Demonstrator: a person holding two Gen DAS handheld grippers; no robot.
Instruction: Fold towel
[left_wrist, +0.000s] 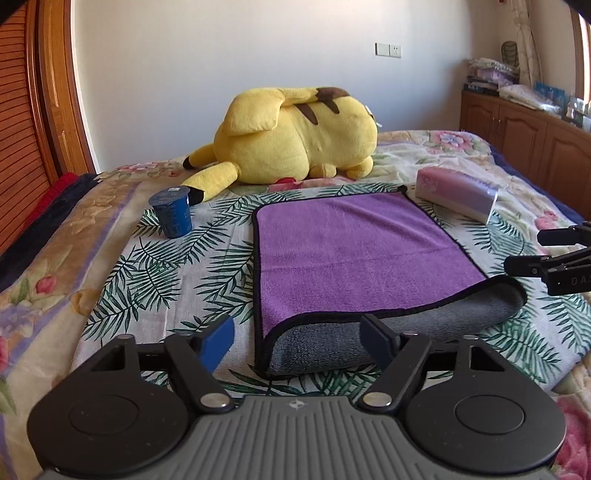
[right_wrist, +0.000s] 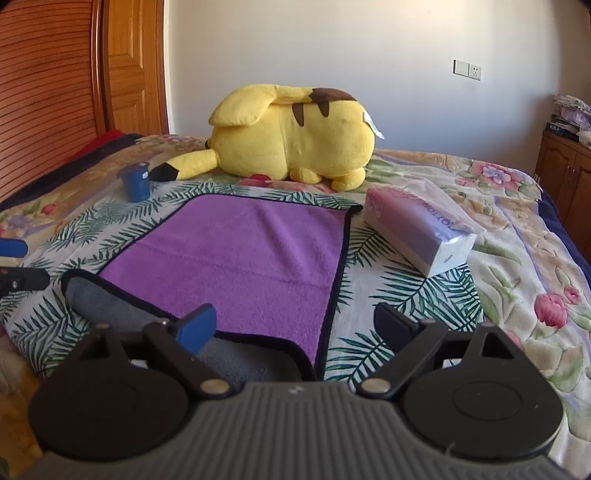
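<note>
A purple towel (left_wrist: 354, 251) with black trim and a grey underside lies flat on the bed; it also shows in the right wrist view (right_wrist: 251, 251). Its near edge is folded over, showing a grey strip (left_wrist: 424, 325) (right_wrist: 110, 306). My left gripper (left_wrist: 299, 339) is open and empty, just above the towel's near left corner. My right gripper (right_wrist: 295, 328) is open and empty over the towel's near right corner. The right gripper's fingers (left_wrist: 546, 254) show at the right edge of the left wrist view. The left gripper's fingers (right_wrist: 14, 266) show at the left edge of the right wrist view.
A yellow plush toy (left_wrist: 295, 136) (right_wrist: 291, 136) lies behind the towel. A blue cup (left_wrist: 171, 212) (right_wrist: 136, 182) stands at the left. A pink tissue pack (left_wrist: 458, 194) (right_wrist: 417, 229) lies at the right. Wooden cabinets (left_wrist: 524, 136) stand beyond the bed.
</note>
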